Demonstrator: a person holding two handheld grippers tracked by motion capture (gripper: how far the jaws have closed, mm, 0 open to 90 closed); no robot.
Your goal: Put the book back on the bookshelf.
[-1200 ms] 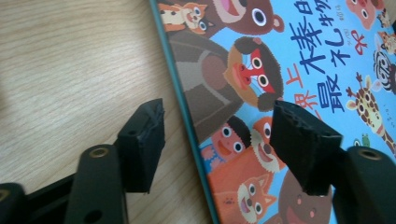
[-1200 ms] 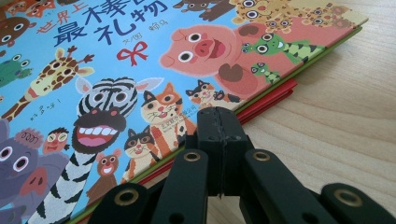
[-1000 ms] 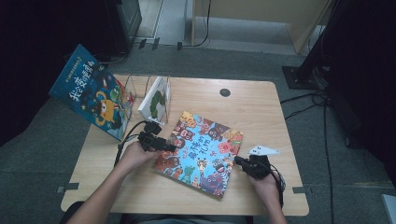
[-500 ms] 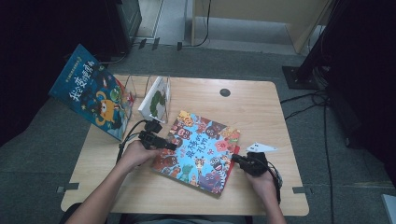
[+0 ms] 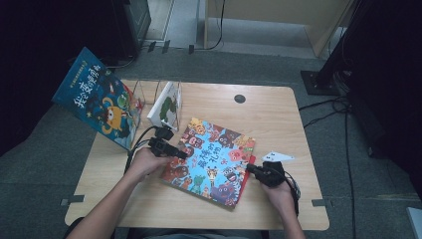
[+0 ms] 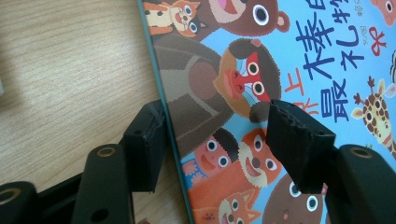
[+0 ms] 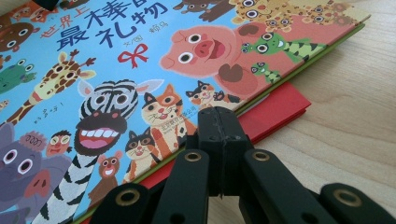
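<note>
high view and both gripper views, as i read them from my remote station: a light wooden table (image 5: 278,114) carries a large flat picture book with a blue cover crowded with cartoon animals (image 5: 211,159), lying cover up and turned at an angle near the table's middle; all places below are given relative to this book. my left gripper (image 5: 175,151) sits at the book's left edge; in the left gripper view its jaws stand wide apart and straddle that edge, one jaw over bare wood and the other over the cover (image 6: 261,88), clamped on nothing. my right gripper (image 5: 253,170) sits at the book's right edge; in the right gripper view its jaws are pressed together, tips meeting just at the cover's edge (image 7: 187,70) with nothing visible between them. under that same edge a thin red sheet or cover (image 7: 275,112) sticks out onto the wood. beyond the book's far left corner a white book with a green picture (image 5: 166,105) stands upright in a clear wire-like rack (image 5: 144,92). further left of it a second blue picture book with an orange creature on its cover (image 5: 97,97) is tilted, overhanging the table's left side. a small dark round hole or cap (image 5: 240,98) lies in the tabletop beyond the book.
</note>
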